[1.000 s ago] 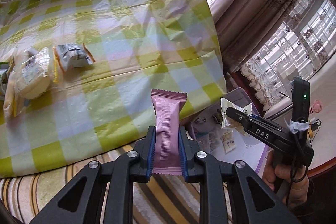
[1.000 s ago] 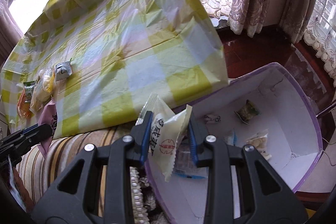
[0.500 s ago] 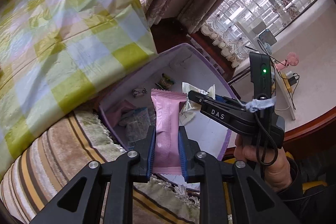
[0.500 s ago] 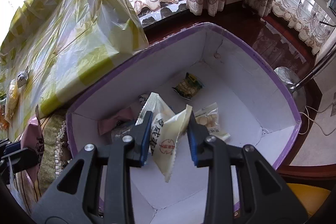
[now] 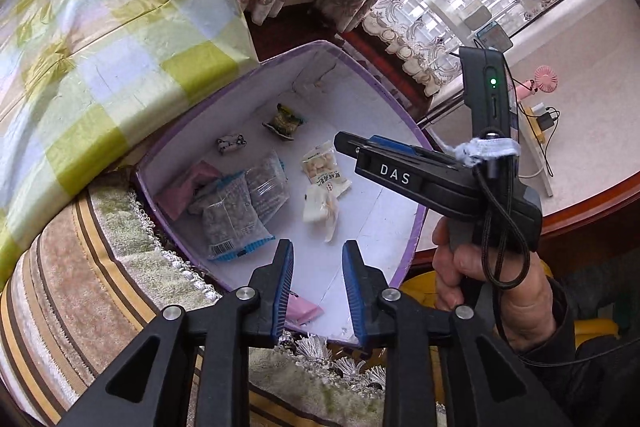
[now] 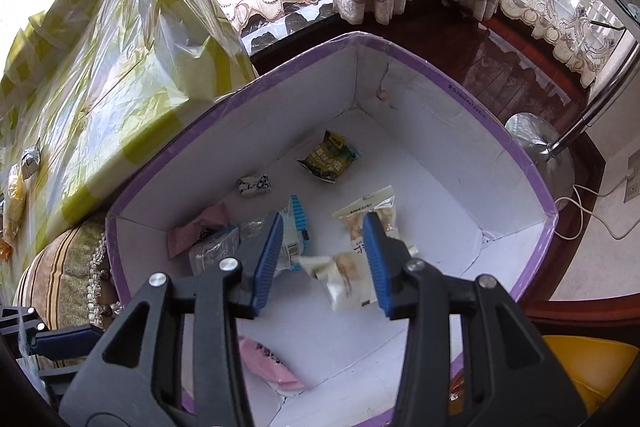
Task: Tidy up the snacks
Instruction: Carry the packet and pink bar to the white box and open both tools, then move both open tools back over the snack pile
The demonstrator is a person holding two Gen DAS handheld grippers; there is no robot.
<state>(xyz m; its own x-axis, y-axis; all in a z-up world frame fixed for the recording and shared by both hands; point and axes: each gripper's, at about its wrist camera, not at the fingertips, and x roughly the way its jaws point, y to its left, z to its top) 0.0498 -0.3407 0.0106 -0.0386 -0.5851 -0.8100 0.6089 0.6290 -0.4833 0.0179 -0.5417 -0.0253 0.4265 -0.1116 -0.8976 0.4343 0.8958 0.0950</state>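
1. The box (image 6: 472, 95) is open, with a purple rim and plain white walls and floor. It stands on a striped rug (image 5: 80, 267), just beside the surface covered with a yellow-green checked cloth (image 5: 100, 27).
2. Inside the box lie several snacks. A pink bar (image 5: 302, 309) lies at the near edge, below the left gripper (image 5: 316, 283). A second pink packet (image 5: 184, 187) lies at the left wall.
3. Two clear bags with blue edges (image 5: 236, 211) show dark round pieces and a barcode; they lie left of the middle.
4. A cream-white packet (image 6: 344, 275) with a red mark lies in the middle, partly on a clear packet of pale round pieces (image 6: 370, 217) with a white label. The label's characters are too small to read.
5. At the far side lie a green and yellow packet (image 6: 328, 159) and a small black and white wrapped candy (image 6: 254, 185).
6. The jaws of the left gripper are opening, with nothing between the pads.
7. The right gripper (image 6: 324, 259) is also opening, and it holds nothing; the cream-white packet lies free below it.
8. In the left wrist view, the right gripper's body carries the white letters "DAS", and a hand (image 5: 492, 283) holds its handle.
9. More packets (image 6: 16, 187) lie on the cloth at the far left.
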